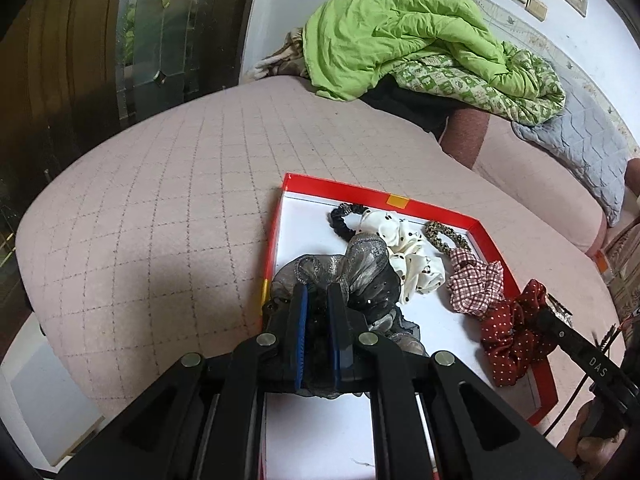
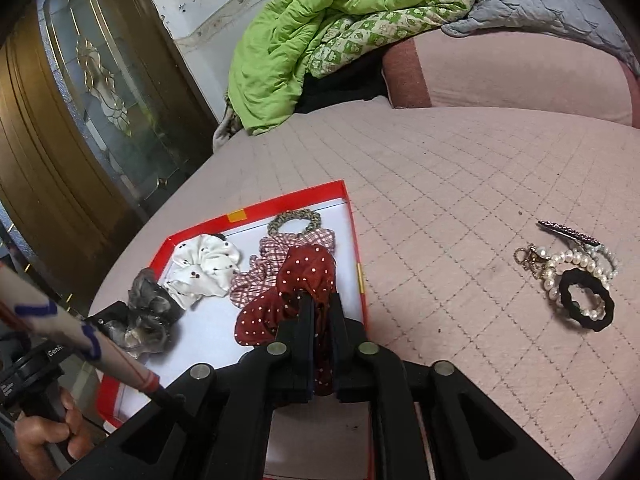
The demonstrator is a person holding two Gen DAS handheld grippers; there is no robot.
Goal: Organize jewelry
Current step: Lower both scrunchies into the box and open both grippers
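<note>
A red box lid with a white inside (image 1: 340, 189) (image 2: 256, 204) lies on the pink quilted bed. My left gripper (image 1: 318, 292) is shut on a grey-black sheer scrunchie (image 1: 360, 268) (image 2: 148, 308) over the box's left side. My right gripper (image 2: 320, 302) is shut on a dark red polka-dot scrunchie (image 2: 304, 276) (image 1: 508, 336) over the box's right side. In the box also lie a white dotted scrunchie (image 1: 412, 256) (image 2: 204, 264), a red-checked scrunchie (image 1: 476, 284) (image 2: 272, 264), a leopard hair tie (image 1: 444, 236) (image 2: 292, 220) and a black hair tie (image 1: 344, 216).
On the bed right of the box lie a pearl bracelet (image 2: 576, 268), a black hair tie (image 2: 586, 300), a gold chain (image 2: 528, 258) and a hair clip (image 2: 568, 232). A green quilt (image 1: 420, 44) (image 2: 320, 36) and grey pillow (image 1: 584, 148) lie at the back. A wooden door (image 2: 80, 100) stands left.
</note>
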